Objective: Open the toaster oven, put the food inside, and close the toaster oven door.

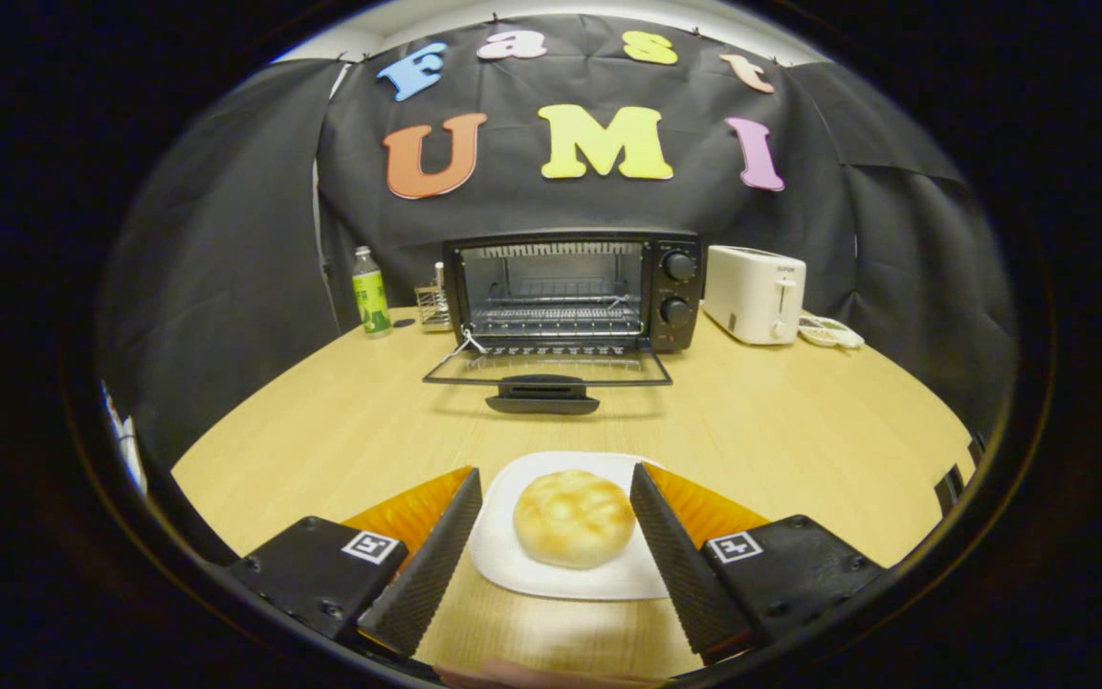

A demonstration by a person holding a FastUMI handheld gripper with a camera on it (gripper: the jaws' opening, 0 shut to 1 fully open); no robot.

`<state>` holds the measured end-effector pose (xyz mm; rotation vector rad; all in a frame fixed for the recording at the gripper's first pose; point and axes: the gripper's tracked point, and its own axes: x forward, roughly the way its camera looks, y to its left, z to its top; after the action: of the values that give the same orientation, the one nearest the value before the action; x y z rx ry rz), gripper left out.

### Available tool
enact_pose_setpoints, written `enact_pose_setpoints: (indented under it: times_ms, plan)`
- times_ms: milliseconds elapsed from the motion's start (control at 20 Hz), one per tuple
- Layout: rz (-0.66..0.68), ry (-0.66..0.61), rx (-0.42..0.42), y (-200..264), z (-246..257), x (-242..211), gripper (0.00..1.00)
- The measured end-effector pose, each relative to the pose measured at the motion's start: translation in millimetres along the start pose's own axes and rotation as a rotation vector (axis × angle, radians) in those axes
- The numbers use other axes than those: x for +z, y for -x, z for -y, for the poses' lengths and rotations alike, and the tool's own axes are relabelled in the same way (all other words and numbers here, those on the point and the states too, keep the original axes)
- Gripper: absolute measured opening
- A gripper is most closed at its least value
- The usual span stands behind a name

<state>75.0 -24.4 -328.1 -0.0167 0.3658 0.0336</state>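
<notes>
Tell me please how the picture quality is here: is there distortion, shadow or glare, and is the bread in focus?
In the gripper view, fisheye distortion bends the table edges into curves; the bun on its white plate is sharp, between the open gripper fingers; the open toaster oven door casts a soft shadow on the wood; lighting is warm and even, with faint reflections on the door glass.

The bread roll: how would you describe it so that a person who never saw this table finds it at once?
Start at the black toaster oven with its door folded down onto the wooden table. Nearer than that door lies a white plate, flanked by the fingers of the open gripper. The bread roll lies on it, round and golden, the only food here.
</notes>
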Motion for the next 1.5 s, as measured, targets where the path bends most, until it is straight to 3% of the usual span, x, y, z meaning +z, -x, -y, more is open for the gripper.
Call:
enact_pose_setpoints:
  times_ms: [450, 850, 1000, 1500]
  plan:
    - [-0.117, -0.043, -0.034, -19.0, 3.4, -46.6, 1.00]
    - [-0.063, -0.042, -0.048, -25.6, 1.3, -38.2, 0.99]
    - [-0.060, -0.094, -0.047, -25.6, 4.1, -35.1, 0.90]
    - [0.015, -0.241, 0.042, -12.5, -13.3, 19.9, 0.88]
